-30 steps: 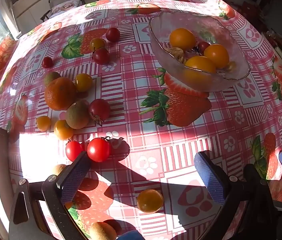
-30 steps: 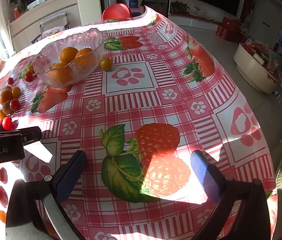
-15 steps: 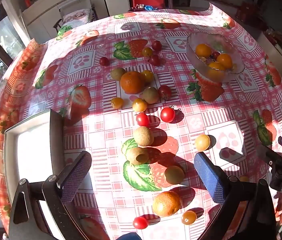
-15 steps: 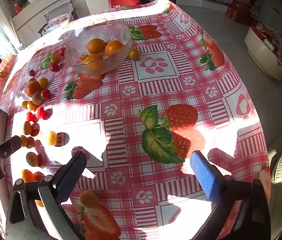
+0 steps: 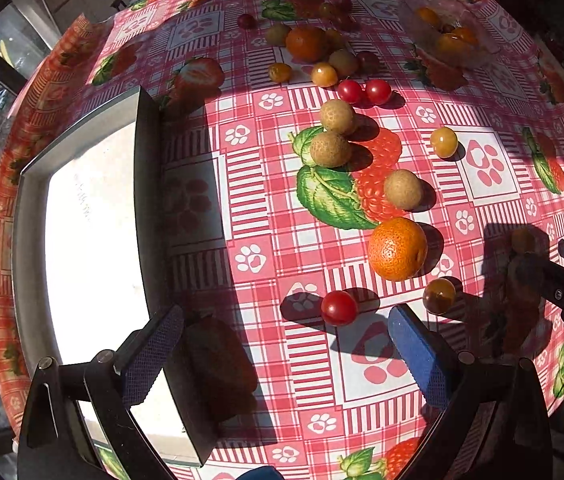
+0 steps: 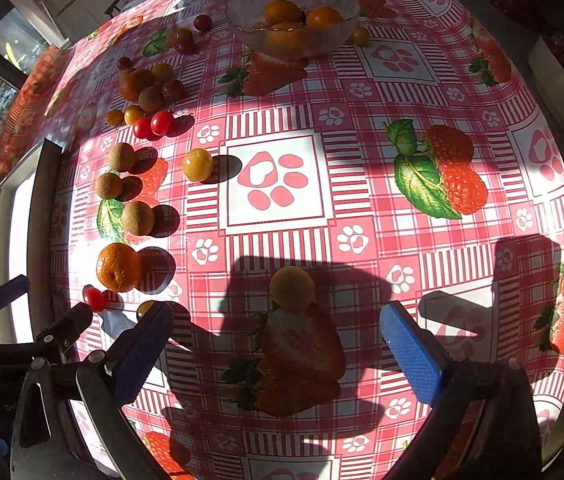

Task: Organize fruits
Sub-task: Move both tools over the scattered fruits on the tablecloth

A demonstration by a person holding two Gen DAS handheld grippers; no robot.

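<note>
Loose fruit lies over the strawberry-print tablecloth. In the left wrist view my left gripper (image 5: 282,354) is open and empty, just short of a red cherry tomato (image 5: 338,307). Beyond it lie an orange (image 5: 397,249), three brown longans (image 5: 329,149) and a yellow tomato (image 5: 444,142). My right gripper (image 6: 278,352) is open and empty too, with a yellow fruit (image 6: 291,288) in shadow a little ahead of its fingers. A glass bowl (image 6: 321,42) holding orange and yellow fruits stands at the far side.
A shallow metal tray (image 5: 30,216) sits at the table's left, next to my left gripper. More tomatoes and another orange (image 6: 134,82) cluster far left of the bowl. The right half of the cloth (image 6: 441,92) holds only printed fruit. The table edge curves off on the right.
Both grippers have drawn back from the bowl toward the near edge. The left view now takes in the tray and the nearer fruit. Both stay open.
</note>
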